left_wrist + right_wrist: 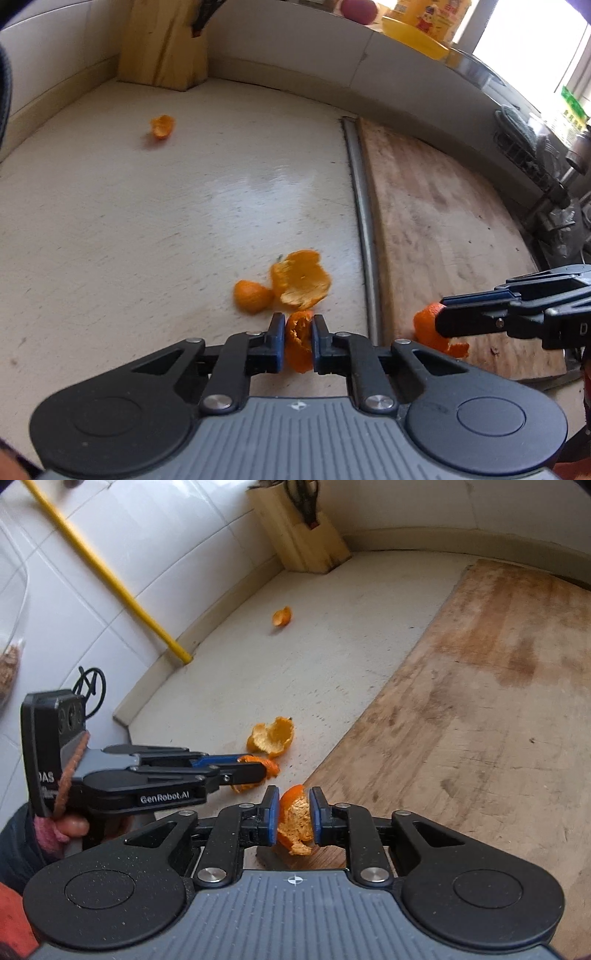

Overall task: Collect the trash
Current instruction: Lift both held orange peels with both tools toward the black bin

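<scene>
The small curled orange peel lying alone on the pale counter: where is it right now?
In the left wrist view the small curled orange peel lies far back on the left of the pale counter, just in front of the wooden knife block.

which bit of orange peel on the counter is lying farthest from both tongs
The small curled peel lying alone near the knife block; the other loose peels sit together close to the tongs.

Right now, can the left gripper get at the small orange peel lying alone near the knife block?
Probably not yet. The countertop between is bare, so the path to the lone peel looks free, but the left gripper is shut on a peel piece and must drop it first.
</scene>
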The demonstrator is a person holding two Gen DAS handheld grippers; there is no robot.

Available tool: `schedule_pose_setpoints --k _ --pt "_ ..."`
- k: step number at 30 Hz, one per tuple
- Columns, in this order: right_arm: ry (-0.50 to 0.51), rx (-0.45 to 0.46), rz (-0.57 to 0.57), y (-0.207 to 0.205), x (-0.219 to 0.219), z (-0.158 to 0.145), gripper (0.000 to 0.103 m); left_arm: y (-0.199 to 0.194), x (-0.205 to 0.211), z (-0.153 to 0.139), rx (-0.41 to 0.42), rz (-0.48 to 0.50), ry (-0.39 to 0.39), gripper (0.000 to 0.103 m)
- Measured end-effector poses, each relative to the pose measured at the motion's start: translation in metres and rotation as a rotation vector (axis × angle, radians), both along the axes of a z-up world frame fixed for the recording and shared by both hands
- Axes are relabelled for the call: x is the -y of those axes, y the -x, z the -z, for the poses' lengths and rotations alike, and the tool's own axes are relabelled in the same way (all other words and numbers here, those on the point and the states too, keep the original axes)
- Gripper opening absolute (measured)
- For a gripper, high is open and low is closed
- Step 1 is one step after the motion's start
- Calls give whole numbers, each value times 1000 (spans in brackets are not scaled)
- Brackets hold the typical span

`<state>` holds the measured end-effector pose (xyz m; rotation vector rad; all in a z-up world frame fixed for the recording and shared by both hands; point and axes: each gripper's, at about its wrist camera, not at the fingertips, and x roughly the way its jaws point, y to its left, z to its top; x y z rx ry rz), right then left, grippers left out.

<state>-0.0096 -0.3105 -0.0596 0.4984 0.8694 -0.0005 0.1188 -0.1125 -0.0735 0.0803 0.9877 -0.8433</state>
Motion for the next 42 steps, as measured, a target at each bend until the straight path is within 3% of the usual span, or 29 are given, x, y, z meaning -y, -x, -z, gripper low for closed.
schedule_pose_setpoints --k 3,9,12,17,22,24,27,31,35,39,42 --pt "42 -17 -56 -5 -8 1 39 0 -4 -1 -2 -24 0 13" --pt "109 -20 -93 -4 -19 1 42 5 -3 0 7 -6 1 14" --pt "109 -9 -98 -2 -23 1 52 7 -3 1 20 11 5 21" --pt "194 -19 -121 0 -36 -2 49 14 -1 0 58 19 -10 21" --pt "199 -27 -83 5 -32 -2 25 19 -7 0 72 13 -23 13" --pt "163 -21 -81 6 -28 -2 21 19 -9 0 62 -4 -19 13" --pt "117 -11 -75 4 -22 0 19 19 -11 -1 36 -30 -10 12" --pt "-56 18 -49 -2 -3 2 18 19 -19 -2 -5 -80 22 12" --pt "-98 43 -33 -9 -1 -2 16 18 -36 -4 -17 -137 55 12" --pt "-74 51 -25 -17 -12 -3 16 16 -59 -8 -16 -166 95 12" --pt "70 23 -4 -18 -25 -4 22 14 -78 -9 -13 -190 110 12"
